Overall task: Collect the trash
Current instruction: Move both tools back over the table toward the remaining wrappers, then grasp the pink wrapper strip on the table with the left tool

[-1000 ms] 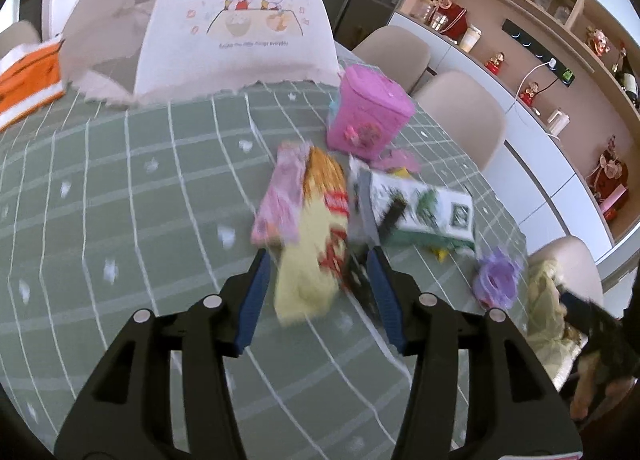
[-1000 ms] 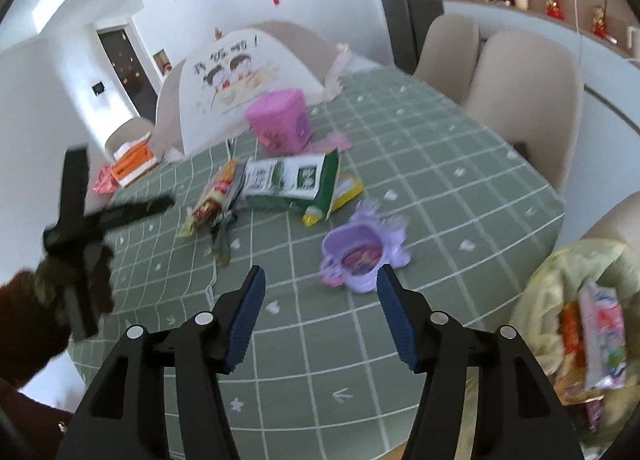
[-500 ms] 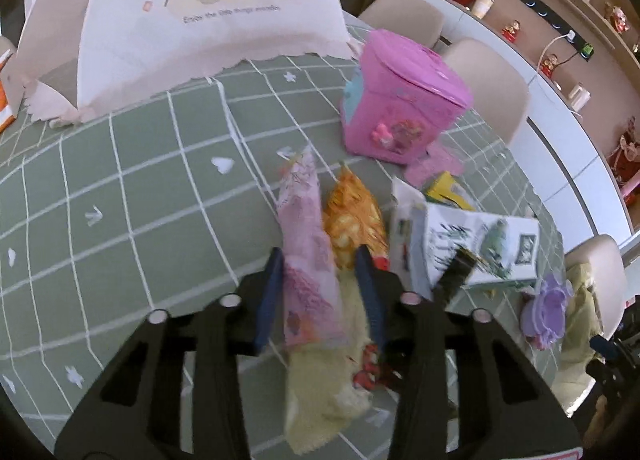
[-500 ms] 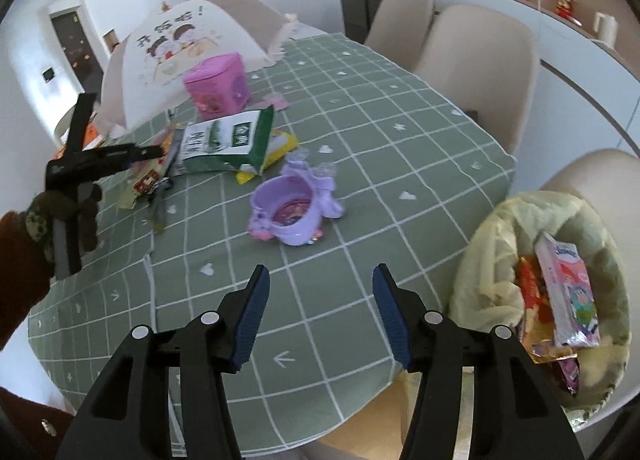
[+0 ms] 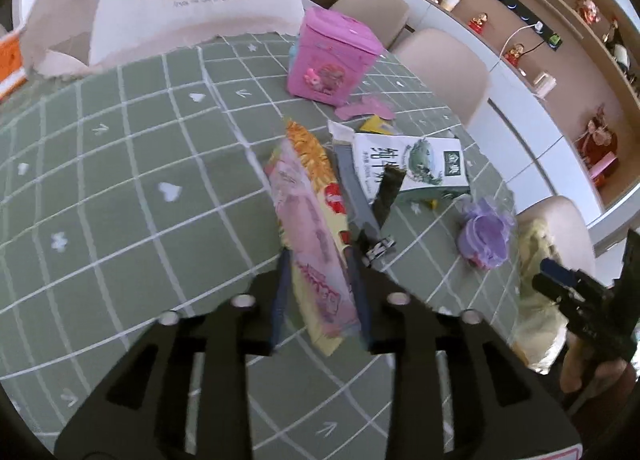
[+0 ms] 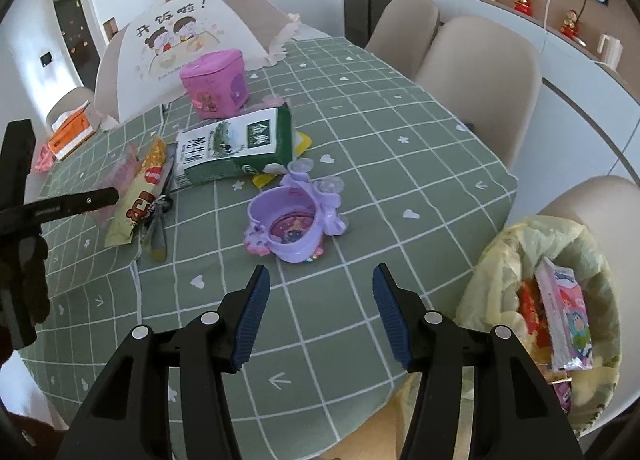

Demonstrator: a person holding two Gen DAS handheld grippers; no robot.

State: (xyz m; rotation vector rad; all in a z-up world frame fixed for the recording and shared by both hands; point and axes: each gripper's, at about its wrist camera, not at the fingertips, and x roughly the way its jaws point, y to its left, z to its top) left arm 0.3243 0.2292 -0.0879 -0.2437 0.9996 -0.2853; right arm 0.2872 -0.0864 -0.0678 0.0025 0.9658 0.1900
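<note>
Left gripper | jaws clamp pink wrapper | right gripper spread

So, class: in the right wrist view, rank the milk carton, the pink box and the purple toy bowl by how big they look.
1. milk carton, clearly largest.
2. and 3. purple toy bowl and pink box look about alike; the bowl sits nearer the camera, so I won't rank them.
</note>
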